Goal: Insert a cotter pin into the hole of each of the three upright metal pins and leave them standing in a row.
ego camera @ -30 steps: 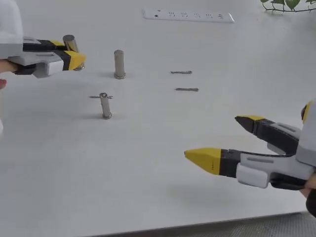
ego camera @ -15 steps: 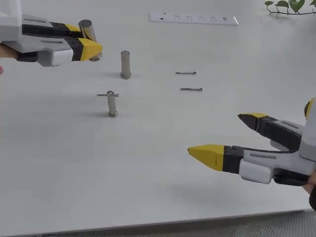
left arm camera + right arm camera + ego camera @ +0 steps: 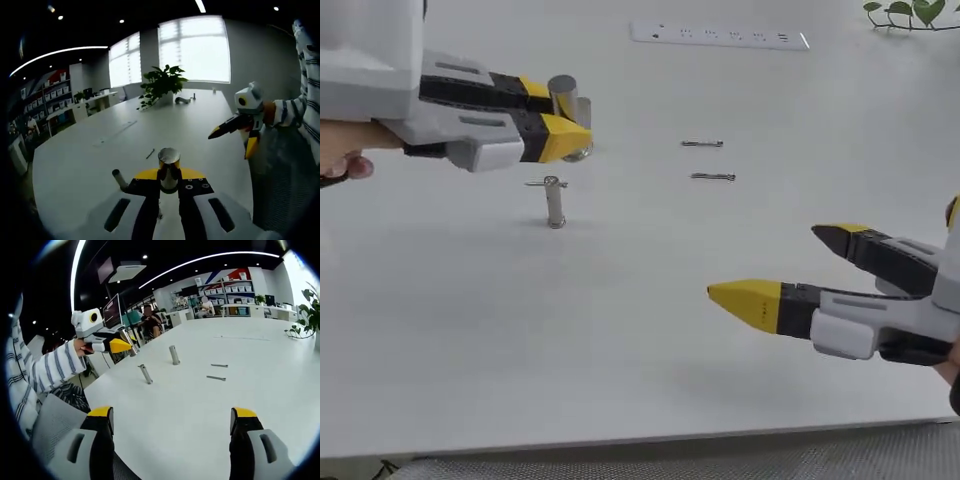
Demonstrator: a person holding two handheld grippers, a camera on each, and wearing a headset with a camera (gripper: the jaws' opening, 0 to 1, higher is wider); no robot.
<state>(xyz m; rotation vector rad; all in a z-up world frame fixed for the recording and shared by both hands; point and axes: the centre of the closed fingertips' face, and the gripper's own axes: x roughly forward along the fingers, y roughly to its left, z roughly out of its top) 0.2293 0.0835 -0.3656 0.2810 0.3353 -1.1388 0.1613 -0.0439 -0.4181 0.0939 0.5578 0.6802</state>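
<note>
Between the jaws of the left tool (image 3: 169, 175), one metal pin (image 3: 169, 158).

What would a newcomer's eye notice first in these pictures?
The yellow-tipped left gripper, upper left in the head view, is shut on a short grey metal pin held above the white table. Below it a second grey pin stands with a thin cotter pin through it; the right gripper hangs open at lower right.

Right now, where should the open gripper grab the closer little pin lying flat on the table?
Grip the nearer cotter pin across the middle of its thin shaft, coming straight down from above. It lies flat on the table, so the fingers of the right gripper can only close on its long sides.
</note>
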